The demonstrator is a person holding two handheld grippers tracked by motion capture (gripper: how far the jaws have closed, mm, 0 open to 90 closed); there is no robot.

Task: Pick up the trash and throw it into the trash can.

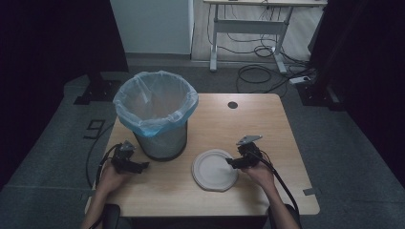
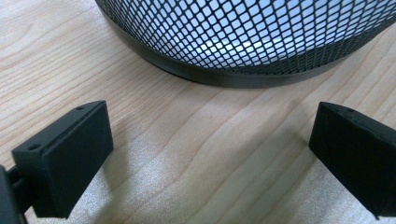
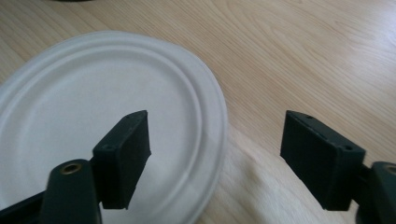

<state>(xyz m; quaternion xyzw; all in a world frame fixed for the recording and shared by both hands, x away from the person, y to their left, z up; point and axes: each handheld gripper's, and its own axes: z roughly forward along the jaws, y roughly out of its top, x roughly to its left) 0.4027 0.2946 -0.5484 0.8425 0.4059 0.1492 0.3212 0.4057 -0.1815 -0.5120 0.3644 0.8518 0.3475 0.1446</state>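
Right gripper in high view: jaws apart at the white paper plate, plate flat near tabletop front edge, right of the mesh bin. Left gripper sits by the bin base. Left gripper view: jaws wide, nothing between. Right gripper view: jaws straddle the plate's ridged round rim, not pressing.

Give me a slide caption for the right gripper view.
Open right tongs straddle the rim of a white paper plate on the wooden table.
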